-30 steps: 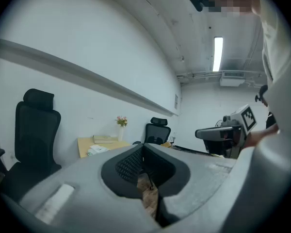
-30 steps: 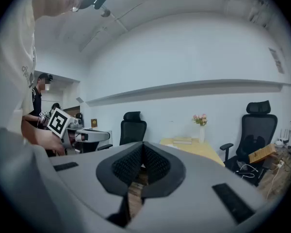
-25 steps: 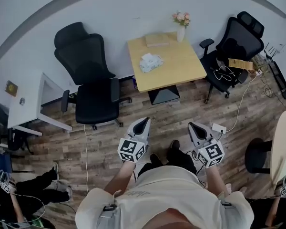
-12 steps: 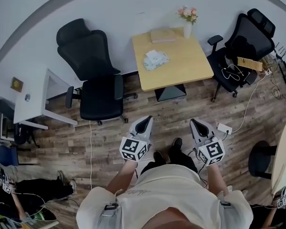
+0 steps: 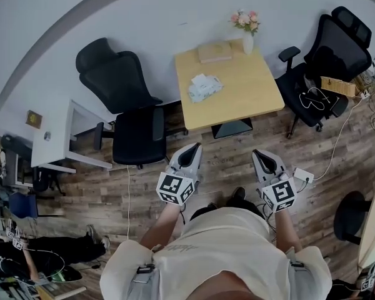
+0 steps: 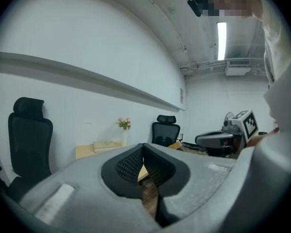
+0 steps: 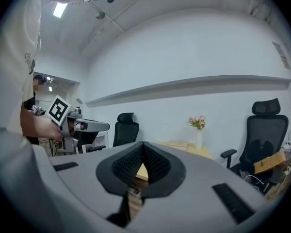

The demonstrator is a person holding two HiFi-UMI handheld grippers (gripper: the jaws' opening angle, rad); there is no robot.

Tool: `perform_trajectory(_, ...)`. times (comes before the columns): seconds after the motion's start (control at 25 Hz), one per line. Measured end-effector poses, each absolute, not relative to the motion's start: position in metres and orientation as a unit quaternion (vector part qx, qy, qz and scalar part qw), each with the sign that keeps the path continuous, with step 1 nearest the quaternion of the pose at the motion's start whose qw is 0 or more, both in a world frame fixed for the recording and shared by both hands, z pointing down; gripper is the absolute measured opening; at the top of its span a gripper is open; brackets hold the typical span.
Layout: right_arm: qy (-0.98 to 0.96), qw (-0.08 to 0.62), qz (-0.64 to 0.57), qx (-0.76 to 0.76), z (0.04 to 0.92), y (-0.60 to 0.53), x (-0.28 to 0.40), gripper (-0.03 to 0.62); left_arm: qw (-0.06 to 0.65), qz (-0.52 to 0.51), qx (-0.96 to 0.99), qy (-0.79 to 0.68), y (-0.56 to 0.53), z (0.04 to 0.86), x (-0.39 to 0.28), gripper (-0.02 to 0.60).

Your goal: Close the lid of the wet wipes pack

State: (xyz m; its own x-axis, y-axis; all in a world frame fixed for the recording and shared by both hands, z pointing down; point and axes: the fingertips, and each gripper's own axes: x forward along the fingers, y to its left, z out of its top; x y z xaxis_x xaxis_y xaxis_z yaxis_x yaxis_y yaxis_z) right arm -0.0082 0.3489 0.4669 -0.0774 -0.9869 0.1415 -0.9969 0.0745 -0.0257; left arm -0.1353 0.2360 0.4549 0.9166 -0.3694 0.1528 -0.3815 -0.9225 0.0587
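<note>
— How many grippers do we hold?
— Two. Our left gripper (image 5: 192, 149) and right gripper (image 5: 259, 154) hang side by side over the wood floor (image 5: 222, 161), and both point toward the table (image 5: 250, 86).

— Are the jaws clenched or released?
— Clenched, both pairs. In each gripper view the pads meet tip to tip and nothing is caught between them. We see only table and floor through the slit under the tips.

— Where is the pack?
— We count one pack (image 5: 204, 86). It lies on the table near the left edge, well apart from both grippers. It is too small in our views to tell whether its lid is up or down.

— What else sits on the table?
— One book (image 5: 214, 51) at the far edge and one vase (image 5: 248, 44) of flowers just beside it at the far right corner. That makes three things on the table.

— And around it?
— We count two black chairs. The left chair (image 5: 112, 74) stands just beside the table's left side and the right chair (image 5: 344, 42) beside its right, with cables lying on the seat. There is one white desk (image 5: 50, 139) further left.
</note>
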Motion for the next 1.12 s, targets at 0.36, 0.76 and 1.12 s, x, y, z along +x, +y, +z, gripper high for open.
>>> perform_trajectory(0.36, -0.754, 0.043, 0.071, 0.652, 0.481, 0.320, 0.042, 0.002, 0.066, 0.075, 0.972, -0.214, 0.222, 0.462, -0.086, 0.017)
perform_trajectory(0.76, -0.769, 0.049, 0.102, 0.629, 0.506, 0.272, 0.056, 0.002, 0.076, 0.098, 0.965, -0.230, 0.178, 0.486, -0.070, 0.017)
perform_trajectory(1.12, -0.759, 0.060, 0.082, 0.644, 0.471, 0.192, 0.089, 0.002, 0.072, 0.059, 0.974, -0.207, 0.086, 0.470, -0.030, 0.017)
